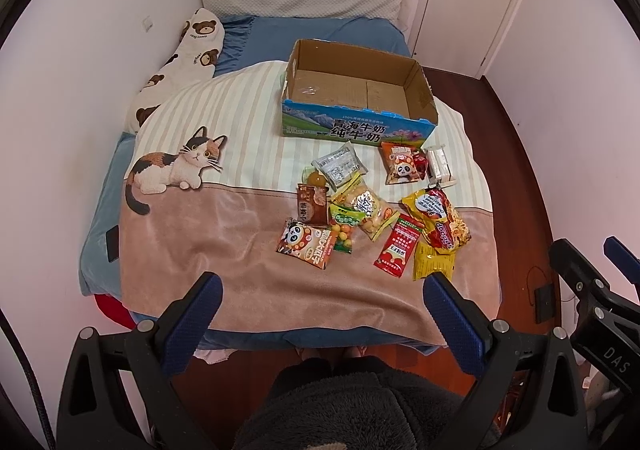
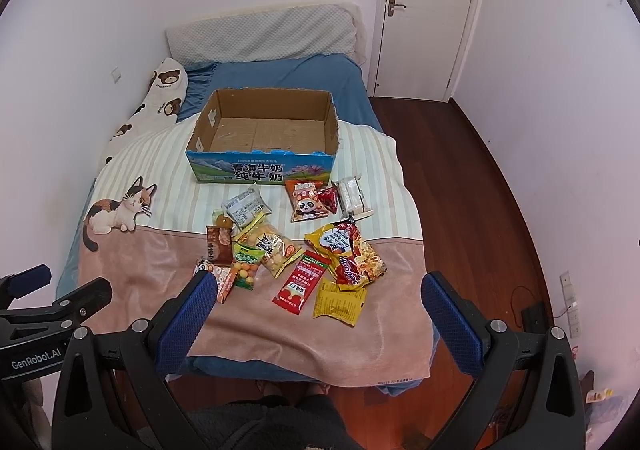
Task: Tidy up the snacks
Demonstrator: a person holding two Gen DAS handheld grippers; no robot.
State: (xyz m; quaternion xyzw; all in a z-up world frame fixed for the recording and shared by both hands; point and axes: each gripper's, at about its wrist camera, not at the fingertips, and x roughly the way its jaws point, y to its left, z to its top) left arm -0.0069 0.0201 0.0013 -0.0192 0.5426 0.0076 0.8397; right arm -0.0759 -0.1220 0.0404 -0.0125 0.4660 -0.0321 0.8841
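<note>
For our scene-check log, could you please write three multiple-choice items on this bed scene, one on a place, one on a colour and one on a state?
1. Where do the snack packets lie?
A. inside the box
B. on the blanket in front of the box
C. on the floor

2. What colour are the gripper finger pads?
A. blue
B. red
C. white

3. What state is the cardboard box in?
A. closed
B. open and full
C. open and empty

Answers: 1 B, since the snack packets lie on the blanket, nearer the camera than the cardboard box. 2 A, as the left gripper and right gripper show blue pads. 3 C, its bare floor shows.
</note>
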